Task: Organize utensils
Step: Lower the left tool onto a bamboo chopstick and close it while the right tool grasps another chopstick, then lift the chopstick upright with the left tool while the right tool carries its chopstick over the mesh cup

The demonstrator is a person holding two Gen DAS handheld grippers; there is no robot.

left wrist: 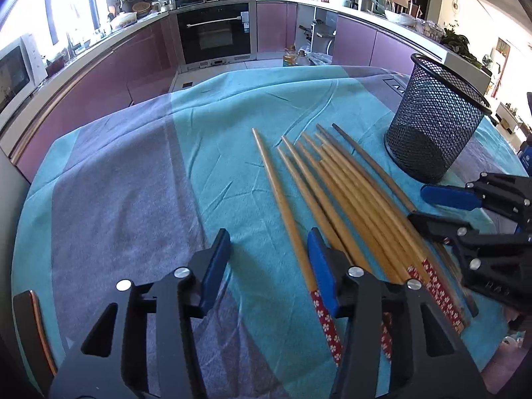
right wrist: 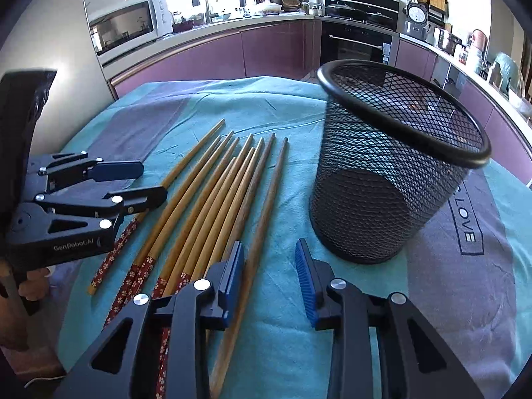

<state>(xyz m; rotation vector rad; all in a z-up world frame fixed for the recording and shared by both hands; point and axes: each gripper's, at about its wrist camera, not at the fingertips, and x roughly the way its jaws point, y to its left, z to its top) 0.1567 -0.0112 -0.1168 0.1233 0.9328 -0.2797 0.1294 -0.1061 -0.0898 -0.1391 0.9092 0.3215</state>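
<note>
Left claw [left wrist: 269, 267] stood apart, 1 chopstick [left wrist: 282, 199] between its pads but not clamped; right pad [left wrist: 324, 274] just beside that stick, left pad [left wrist: 216, 266] over bare cloth [left wrist: 133, 183]. Right claw [right wrist: 271, 277] stood apart too, with the outermost dark stick [right wrist: 262, 216] passing just inside its left pad [right wrist: 232, 277] and nothing gripped; whether that pad touched the stick could not be told. Lay flat on the cloth near the table's middle: a fan of chopsticks [left wrist: 352, 199], red flowered ends toward the claws, bare tips pointing to the far edge. Stood upright just beside the fan, toward the table's right edge: a black mesh cup [right wrist: 392, 179], seemingly empty, apart from both claws. Behind the table, purple cabinets [left wrist: 109, 76] and an oven [left wrist: 214, 33].
</note>
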